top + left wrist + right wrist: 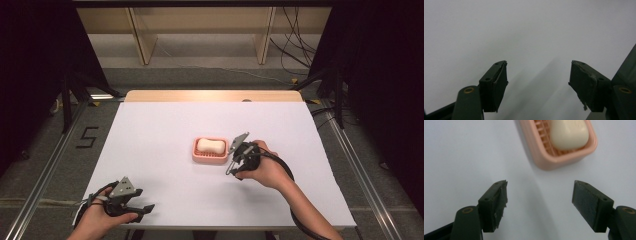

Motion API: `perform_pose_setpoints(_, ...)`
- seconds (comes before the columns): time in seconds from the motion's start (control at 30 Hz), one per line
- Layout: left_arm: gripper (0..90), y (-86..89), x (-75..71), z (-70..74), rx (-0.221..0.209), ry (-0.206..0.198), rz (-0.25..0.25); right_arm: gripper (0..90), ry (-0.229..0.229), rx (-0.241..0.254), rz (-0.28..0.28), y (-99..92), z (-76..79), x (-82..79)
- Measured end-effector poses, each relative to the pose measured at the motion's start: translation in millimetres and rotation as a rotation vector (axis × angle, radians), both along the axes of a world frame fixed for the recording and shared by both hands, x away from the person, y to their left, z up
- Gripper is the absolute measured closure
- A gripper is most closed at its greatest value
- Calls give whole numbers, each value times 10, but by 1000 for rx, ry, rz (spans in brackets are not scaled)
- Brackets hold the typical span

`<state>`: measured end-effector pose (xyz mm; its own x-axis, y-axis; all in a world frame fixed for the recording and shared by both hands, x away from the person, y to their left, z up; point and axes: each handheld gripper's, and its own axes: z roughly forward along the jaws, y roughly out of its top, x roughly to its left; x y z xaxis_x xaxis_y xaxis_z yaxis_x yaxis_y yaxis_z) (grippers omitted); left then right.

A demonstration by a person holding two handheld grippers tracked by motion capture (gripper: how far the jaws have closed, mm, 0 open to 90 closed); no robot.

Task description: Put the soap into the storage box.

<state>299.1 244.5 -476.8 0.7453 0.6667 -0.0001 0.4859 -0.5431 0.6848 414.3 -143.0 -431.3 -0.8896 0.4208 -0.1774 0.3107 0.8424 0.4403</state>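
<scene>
White table [165,130] carries a pink soap dish [210,150] holding a pale soap bar [210,145]. Just beside the dish, the right gripper [539,195] has its jaws spread and empty; well apart from it, the left gripper [537,75] also gapes. The soap is probably slippery and firm, so take it across its short sides.

Bare white table [165,125] all round; sole obstacle the pink soap dish [210,150], mid-table

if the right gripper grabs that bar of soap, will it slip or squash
The bar of soap looks smooth and rounded, so it may well squirt from flat jaws. It seems firm, probably not squashing. It lies loose in the pink soap dish, which looks light and might slide.
</scene>
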Motion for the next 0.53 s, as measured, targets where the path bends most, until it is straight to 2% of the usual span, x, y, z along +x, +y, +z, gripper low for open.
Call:
perform_pose_setpoints(0.03,302,-9,-11,-8,-17,6,16,292,12,7,-27,-32,-15,-45)
perform_pose_setpoints(0.07,302,-6,-5,-12,-14,6,14,292,11,9,-27,-77,-38,-83)
perform_pose_setpoints(0.1,302,-21,-27,-20,-38,32,39,293,13,12,-43,-117,-66,-130)
perform_pose_setpoints(0.17,302,-22,-24,-28,-36,34,49,295,16,19,-58,-192,-120,-204)
perform_pose_setpoints(0.2,302,-19,-24,-27,-36,38,46,296,6,26,-46,-227,-151,-226)
perform_pose_setpoints(0.23,302,-2,-10,-19,-14,25,20,302,2,40,-49,-261,-177,-256)
perform_pose_setpoints(0.27,302,-16,-21,-33,-33,35,53,304,-2,56,-85,-281,-194,-293)
perform_pose_setpoints(0.3,302,-13,-20,-33,-36,43,52,305,-41,83,-73,-316,-231,-325)
perform_pose_setpoints(0.33,302,-5,-6,-28,-26,26,37,305,-40,100,-98,-339,-247,-354)
perform_pose_setpoints(0.37,302,-10,-9,-34,-25,36,59,307,-34,102,-107,-356,-265,-373)
perform_pose_setpoints(0.4,302,-7,-11,-28,-32,39,49,308,-87,91,-112,-375,-287,-386)
perform_pose_setpoints(0.47,302,2,-7,-21,-28,28,39,308,-79,122,-146,-393,-310,-415)
perform_pose_setpoints(0.5,302,2,2,-23,-24,9,41,308,-77,142,-165,-393,-322,-425)
perform_pose_setpoints(0.53,303,10,-3,-16,-25,22,35,309,-87,145,-163,-398,-330,-423)
